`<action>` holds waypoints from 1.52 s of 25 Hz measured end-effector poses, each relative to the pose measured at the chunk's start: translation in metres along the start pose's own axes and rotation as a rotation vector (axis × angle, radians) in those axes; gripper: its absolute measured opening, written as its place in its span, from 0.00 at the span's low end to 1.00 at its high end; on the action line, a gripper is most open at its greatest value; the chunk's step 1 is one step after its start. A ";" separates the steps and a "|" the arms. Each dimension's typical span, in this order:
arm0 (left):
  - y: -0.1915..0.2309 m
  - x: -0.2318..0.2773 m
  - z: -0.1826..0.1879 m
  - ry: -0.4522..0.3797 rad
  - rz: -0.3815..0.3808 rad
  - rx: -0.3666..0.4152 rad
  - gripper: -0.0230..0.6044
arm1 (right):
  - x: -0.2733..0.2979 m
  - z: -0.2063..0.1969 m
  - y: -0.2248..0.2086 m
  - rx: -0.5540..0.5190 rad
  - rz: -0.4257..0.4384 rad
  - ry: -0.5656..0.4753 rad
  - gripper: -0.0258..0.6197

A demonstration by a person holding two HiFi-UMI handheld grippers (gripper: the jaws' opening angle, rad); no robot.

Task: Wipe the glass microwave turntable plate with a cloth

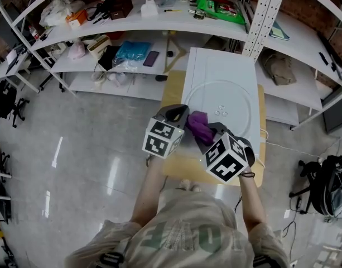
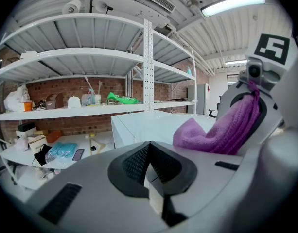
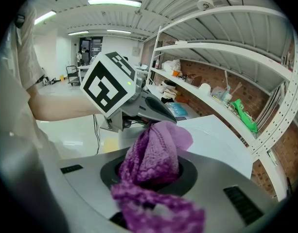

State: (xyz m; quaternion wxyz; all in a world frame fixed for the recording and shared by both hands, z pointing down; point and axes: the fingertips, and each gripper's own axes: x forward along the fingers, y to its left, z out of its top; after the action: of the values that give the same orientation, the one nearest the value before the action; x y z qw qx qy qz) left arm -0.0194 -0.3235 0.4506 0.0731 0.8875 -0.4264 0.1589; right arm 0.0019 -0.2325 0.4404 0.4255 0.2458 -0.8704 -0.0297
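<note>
- The right gripper [image 1: 207, 132] is clamped on a bunched purple cloth [image 1: 197, 123], at the near-left rim of the glass turntable plate [image 1: 204, 96]; contact is unclear.
- The plate lies flat on a white box [image 1: 226, 66] on the bench [image 1: 173, 88].
- The left gripper [image 1: 179, 111], just left of the cloth, has its jaws pressed together and empty.
- Cluttered white shelves [image 1: 159, 21] stand on the far side.

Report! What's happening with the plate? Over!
Left gripper shut, empty. Right gripper shut on purple cloth. Glass plate lies on white top, nothing blocking.
</note>
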 end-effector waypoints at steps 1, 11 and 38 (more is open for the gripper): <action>0.000 0.000 0.000 -0.001 0.000 0.000 0.04 | 0.000 0.000 0.001 -0.004 0.000 0.001 0.13; -0.002 0.000 -0.001 -0.009 -0.006 -0.009 0.04 | -0.021 0.007 -0.080 0.116 -0.138 -0.073 0.13; -0.001 -0.002 0.000 0.013 0.017 0.017 0.04 | 0.014 -0.016 -0.114 0.132 -0.168 0.045 0.13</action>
State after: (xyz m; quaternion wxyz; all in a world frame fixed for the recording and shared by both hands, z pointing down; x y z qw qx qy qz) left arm -0.0200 -0.3216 0.4498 0.0669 0.8834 -0.4319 0.1691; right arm 0.0526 -0.3361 0.4309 0.4236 0.3463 -0.8371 -0.0025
